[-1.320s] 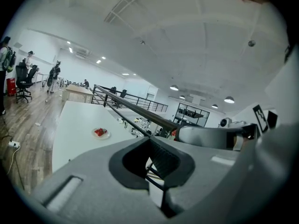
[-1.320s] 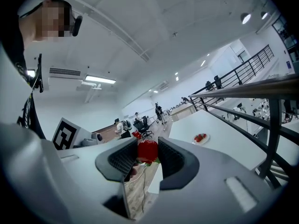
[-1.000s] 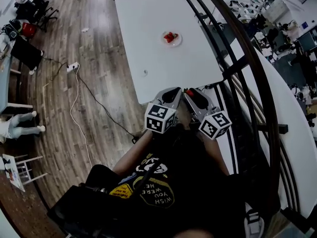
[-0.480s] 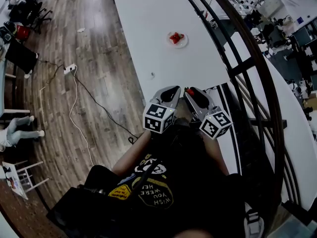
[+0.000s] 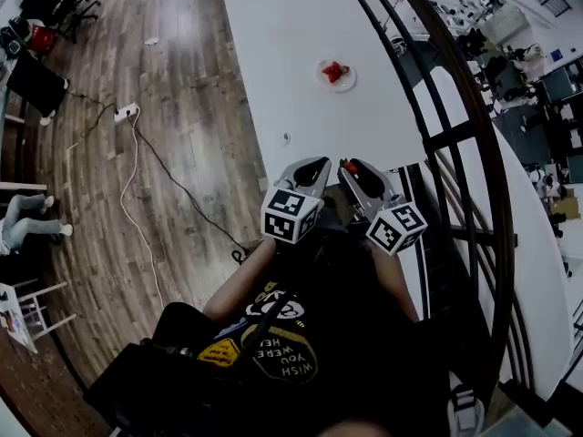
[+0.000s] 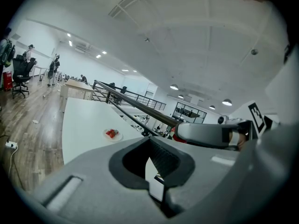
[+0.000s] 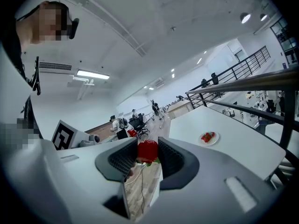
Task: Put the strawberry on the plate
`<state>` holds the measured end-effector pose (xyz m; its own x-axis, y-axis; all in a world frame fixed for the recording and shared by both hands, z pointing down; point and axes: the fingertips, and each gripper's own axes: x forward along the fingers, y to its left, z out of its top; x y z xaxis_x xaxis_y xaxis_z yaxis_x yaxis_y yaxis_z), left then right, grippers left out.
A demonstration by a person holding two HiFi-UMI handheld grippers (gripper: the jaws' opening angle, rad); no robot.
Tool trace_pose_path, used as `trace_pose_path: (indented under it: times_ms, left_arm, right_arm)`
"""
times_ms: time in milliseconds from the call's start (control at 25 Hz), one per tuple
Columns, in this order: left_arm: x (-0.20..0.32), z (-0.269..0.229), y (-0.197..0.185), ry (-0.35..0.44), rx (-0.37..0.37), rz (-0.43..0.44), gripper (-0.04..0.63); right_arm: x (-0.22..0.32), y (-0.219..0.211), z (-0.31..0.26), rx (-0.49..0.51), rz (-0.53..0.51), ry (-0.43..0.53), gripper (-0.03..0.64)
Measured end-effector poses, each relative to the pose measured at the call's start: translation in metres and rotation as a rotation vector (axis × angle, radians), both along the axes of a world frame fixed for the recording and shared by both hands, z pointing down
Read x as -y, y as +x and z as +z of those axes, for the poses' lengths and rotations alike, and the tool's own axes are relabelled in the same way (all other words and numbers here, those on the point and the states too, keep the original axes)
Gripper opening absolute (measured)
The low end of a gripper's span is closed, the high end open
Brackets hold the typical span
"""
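A small white plate point(image 5: 336, 75) with red strawberries on it stands far out on the long white table point(image 5: 282, 44); the left gripper view also shows the plate point(image 6: 112, 135), as does the right gripper view point(image 7: 209, 137). My right gripper point(image 5: 350, 167) is held close to my body at the table's near end, shut on a red strawberry point(image 7: 147, 151) with green leaves under it. Beside it, my left gripper point(image 5: 316, 165) has its jaws together with nothing between them. Both grippers are well short of the plate.
A black railing point(image 5: 428, 89) runs along the table's right side. A small object point(image 5: 285, 138) lies on the table near its left edge. On the wooden floor to the left lie a power strip point(image 5: 125, 112) and its cable.
The head view has swung a little, so the plate and table now sit further right in the frame. Both grippers keep their place before my body, and the right one still holds the strawberry.
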<state>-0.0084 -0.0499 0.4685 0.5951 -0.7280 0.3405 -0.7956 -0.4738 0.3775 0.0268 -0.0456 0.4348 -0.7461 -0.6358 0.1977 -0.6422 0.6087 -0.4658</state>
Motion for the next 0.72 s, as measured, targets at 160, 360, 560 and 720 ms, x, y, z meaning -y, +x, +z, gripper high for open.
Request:
trace_pose_path:
  times_ms: [160,360,560,720]
  left_arm:
    - [0.014,-0.004,0.004,-0.002,0.0,-0.017,0.005]
    - [0.035,-0.009,0.021,0.005,0.006,-0.033,0.005]
    - [0.058,-0.01,0.037,0.018,0.035,-0.051,0.005]
    - [0.073,-0.01,0.045,0.014,0.047,-0.089,0.005]
  right_arm:
    - [0.016,0.001,-0.006,0.005,-0.025,0.006,0.14]
    - [0.038,0.018,-0.007,-0.001,-0.049,0.012,0.14]
    - [0.066,0.033,-0.016,0.026,-0.071,0.033,0.14]
    - [0.079,0.044,-0.012,0.034,-0.11,0.028,0.14]
